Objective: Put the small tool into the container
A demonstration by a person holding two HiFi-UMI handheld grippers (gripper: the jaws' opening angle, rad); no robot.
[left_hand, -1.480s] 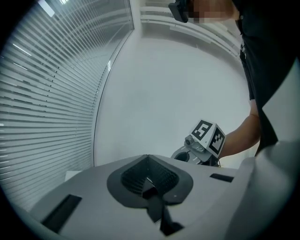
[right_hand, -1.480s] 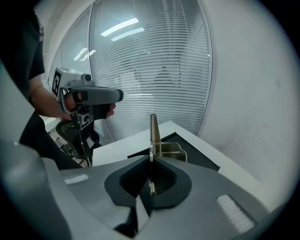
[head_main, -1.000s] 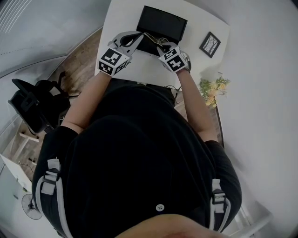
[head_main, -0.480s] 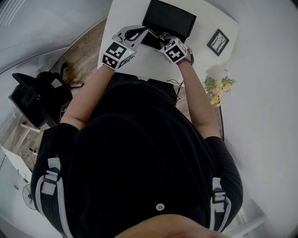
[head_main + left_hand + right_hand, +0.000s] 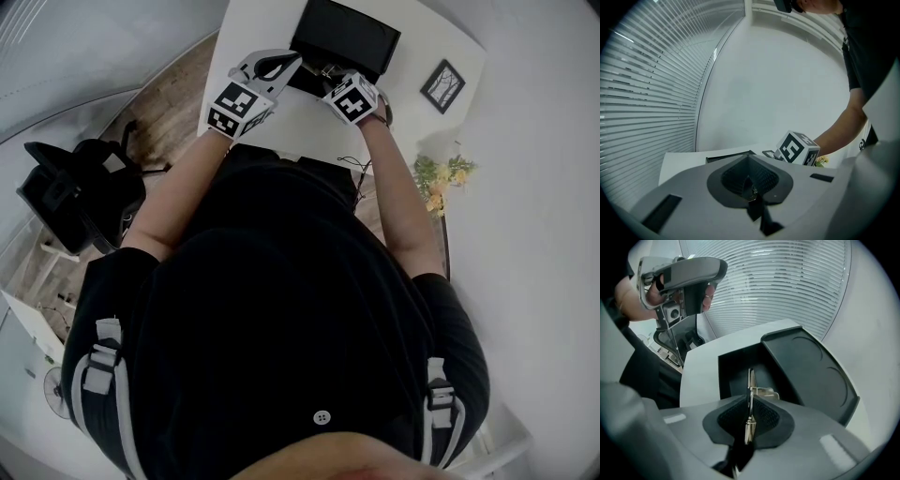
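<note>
On the white table (image 5: pixel 281 127) I see the black container (image 5: pixel 733 366). It is open, and its lid (image 5: pixel 811 371) stands up from its far side with the round hollows facing me. Beside the container, near the table's right edge, a small picture frame (image 5: pixel 442 86) lies. A bunch of yellow flowers (image 5: pixel 434 180) is just past this edge. A black chair (image 5: pixel 70 202) stands well apart on the left, on the wooden floor. Window blinds (image 5: pixel 647 93) fill the wall behind the table. Nothing stands between the grippers and the container's opening.

The right gripper (image 5: pixel 749 416) has its jaws pressed together on the small tool (image 5: pixel 750 390). This is a thin metal piece held on its edge. It points forward over the dark inside of the container, and I cannot tell whether its tip touches the bottom.

The left gripper (image 5: pixel 750 183) hangs at the container's left rim, near the right one. Its jaws are also pressed together. At their seam there is a tiny shiny speck, and I cannot say what it is.
</note>
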